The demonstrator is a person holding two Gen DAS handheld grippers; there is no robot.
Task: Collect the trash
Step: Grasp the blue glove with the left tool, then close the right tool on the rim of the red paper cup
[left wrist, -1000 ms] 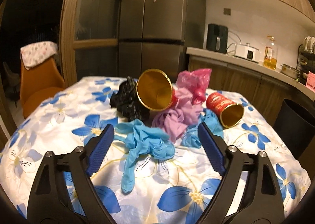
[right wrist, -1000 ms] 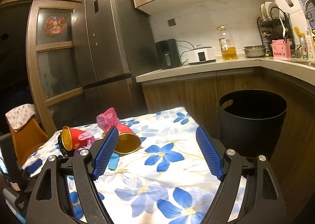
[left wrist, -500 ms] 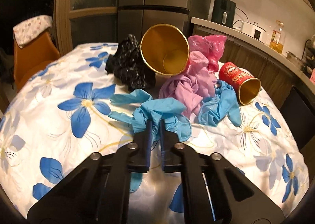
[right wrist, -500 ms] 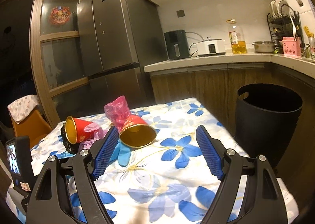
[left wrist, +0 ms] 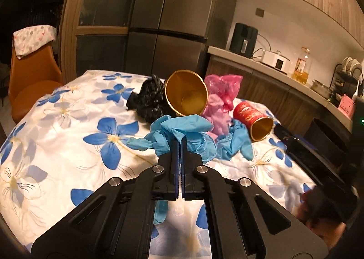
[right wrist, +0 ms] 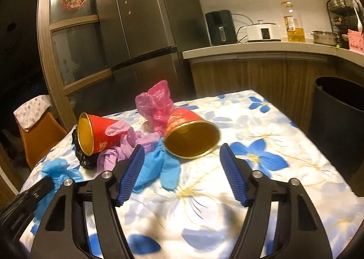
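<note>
My left gripper point(left wrist: 181, 144) is shut on a crumpled blue glove point(left wrist: 184, 127); one end of the glove hangs below the jaws. Behind it on the flowered tablecloth point(left wrist: 68, 127) lie a red cup with a gold inside point(left wrist: 186, 96), a black bag point(left wrist: 147, 99), a pink bag point(left wrist: 224, 88), a purple glove point(left wrist: 216, 115), a second blue glove point(left wrist: 236, 143) and another red cup point(left wrist: 254, 120). My right gripper point(right wrist: 182, 146) has its jaws closing. That second cup point(right wrist: 191, 138) lies on its side just ahead of the fingertips, and no pad touches it.
A black bin point(right wrist: 339, 111) stands on the floor right of the table, below the wooden counter point(right wrist: 261, 49). An orange chair point(left wrist: 31, 81) with a cloth over its back is at the far left. A fridge point(left wrist: 170, 20) stands behind the table.
The left jaws closed on the blue glove and pulled its bunch up. The right gripper came lower and closer to the lying red cup, and its jaws narrowed.
</note>
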